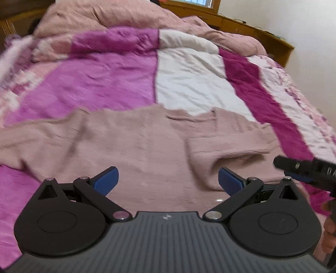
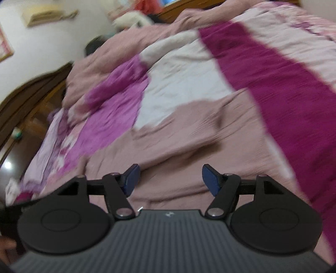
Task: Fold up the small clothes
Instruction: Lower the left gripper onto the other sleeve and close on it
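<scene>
A dusty-pink knitted garment [image 1: 147,147] lies spread on the bed, partly folded, with a raised fold at its right side. It also shows in the right wrist view [image 2: 199,136], blurred. My left gripper [image 1: 168,180] is open and empty, just above the garment's near part. My right gripper [image 2: 171,178] is open and empty above the garment. The right gripper's black body [image 1: 306,170] shows at the right edge of the left wrist view.
The bed has a quilt [image 1: 94,84] with magenta, white and pale pink stripes. A bunched pink blanket [image 1: 117,19] lies at the far end. A wooden headboard [image 1: 262,33] and a white wall stand behind. Dark wooden furniture [image 2: 25,105] stands left of the bed.
</scene>
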`<state>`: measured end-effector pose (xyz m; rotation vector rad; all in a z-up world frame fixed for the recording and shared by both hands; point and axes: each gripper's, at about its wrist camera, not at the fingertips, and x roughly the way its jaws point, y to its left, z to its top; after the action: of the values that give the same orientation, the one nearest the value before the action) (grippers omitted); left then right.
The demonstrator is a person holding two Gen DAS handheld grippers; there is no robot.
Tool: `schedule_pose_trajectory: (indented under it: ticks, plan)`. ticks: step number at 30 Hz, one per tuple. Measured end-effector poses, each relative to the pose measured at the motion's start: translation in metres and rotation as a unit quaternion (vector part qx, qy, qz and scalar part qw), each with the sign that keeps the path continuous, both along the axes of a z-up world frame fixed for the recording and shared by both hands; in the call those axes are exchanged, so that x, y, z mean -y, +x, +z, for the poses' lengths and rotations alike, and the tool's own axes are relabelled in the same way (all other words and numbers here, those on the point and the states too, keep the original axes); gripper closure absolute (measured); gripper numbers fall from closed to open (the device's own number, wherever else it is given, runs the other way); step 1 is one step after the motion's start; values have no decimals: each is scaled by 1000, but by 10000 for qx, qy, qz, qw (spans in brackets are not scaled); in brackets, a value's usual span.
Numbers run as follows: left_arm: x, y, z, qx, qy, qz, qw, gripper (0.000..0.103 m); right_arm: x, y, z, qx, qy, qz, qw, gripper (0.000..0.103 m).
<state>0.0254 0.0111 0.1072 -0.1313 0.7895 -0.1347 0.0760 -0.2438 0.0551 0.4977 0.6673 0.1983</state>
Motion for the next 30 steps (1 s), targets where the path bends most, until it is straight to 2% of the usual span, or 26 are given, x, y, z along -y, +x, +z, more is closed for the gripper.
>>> schedule_pose_trajectory:
  ticks: [3, 6, 8, 10, 11, 13, 16, 20, 22, 25, 27, 28, 29, 30]
  plan:
    - [17, 9, -8, -38, -140, -71, 9999, 0, 24, 1, -2, 79, -60, -484, 9988, 34]
    - [42, 19, -15, -48, 121, -227, 9997, 0, 40, 2, -9, 115, -201, -856, 9961, 34]
    - [61, 24, -20, 60, 472, -467, 9978, 0, 47, 5, -17, 40, -149, -1009, 9948, 34]
    - [84, 26, -26, 290, 1034, -672, 9919, 0, 48, 8, -24, -3, -77, -1070, 9942, 34]
    - [95, 27, -30, 365, 1281, -735, 9884, 2, 50, 8, -27, 0, -62, -1075, 9942, 34]
    - [109, 31, -36, 435, 1535, -883, 9832, 8, 52, 8, -34, 5, -49, -1059, 9944, 34]
    - [120, 37, -39, 512, 1381, -1094, 9830, 13, 54, 7, -40, 87, -67, -1021, 9947, 34]
    - [137, 50, -44, 659, 1207, -1258, 9825, 15, 60, 4, -41, 184, -167, -1174, 9928, 34]
    - [145, 61, -51, 540, 1068, -1309, 9841, 15, 64, 6, -46, 78, -174, -1276, 9916, 34]
    - [156, 69, -60, 524, 1071, -1379, 9832, 16, 73, 7, -57, -102, -1, -1440, 9895, 35]
    - [164, 73, -65, 593, 1169, -1424, 9811, 23, 79, 7, -61, -97, 219, -1480, 9887, 35]
    - [167, 74, -66, 637, 1218, -1435, 9801, 35, 80, 6, -62, -64, 290, -1495, 9883, 35]
    - [170, 75, -66, 676, 1244, -1458, 9791, 52, 81, 5, -62, -26, 342, -1506, 9880, 34]
    - [171, 77, -66, 689, 1200, -1489, 9791, 60, 82, 4, -63, -10, 373, -1510, 9878, 34]
